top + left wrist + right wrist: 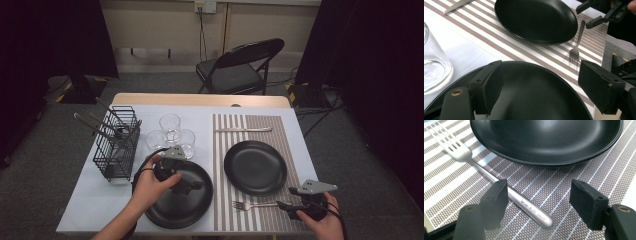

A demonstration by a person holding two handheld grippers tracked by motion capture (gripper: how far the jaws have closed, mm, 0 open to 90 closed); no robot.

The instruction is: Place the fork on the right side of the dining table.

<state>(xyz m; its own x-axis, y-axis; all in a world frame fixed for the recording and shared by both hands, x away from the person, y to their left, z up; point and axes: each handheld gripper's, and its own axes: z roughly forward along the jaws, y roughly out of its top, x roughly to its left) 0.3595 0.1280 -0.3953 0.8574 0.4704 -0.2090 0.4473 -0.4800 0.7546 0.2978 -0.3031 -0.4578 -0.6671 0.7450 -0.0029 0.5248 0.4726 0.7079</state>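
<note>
A black plate (255,167) sits on the striped placemat (280,135), with a knife (243,129) beyond it and a fork (252,204) in front of it. A second black plate (175,205) lies on the white cloth to the left. My left gripper (196,184) hovers open over this plate (531,100), nothing between its jaws. My right gripper (286,198) is open at the fork's handle end. In the right gripper view the fork handle (524,203) lies on the mat between the jaws, close to the left one, in front of the plate (544,140).
Three clear glasses (171,134) stand behind the left plate; one glass (434,67) is close beside my left gripper. A black wire basket (117,145) with cutlery stands at the table's left. A folding chair (240,67) is beyond the far edge.
</note>
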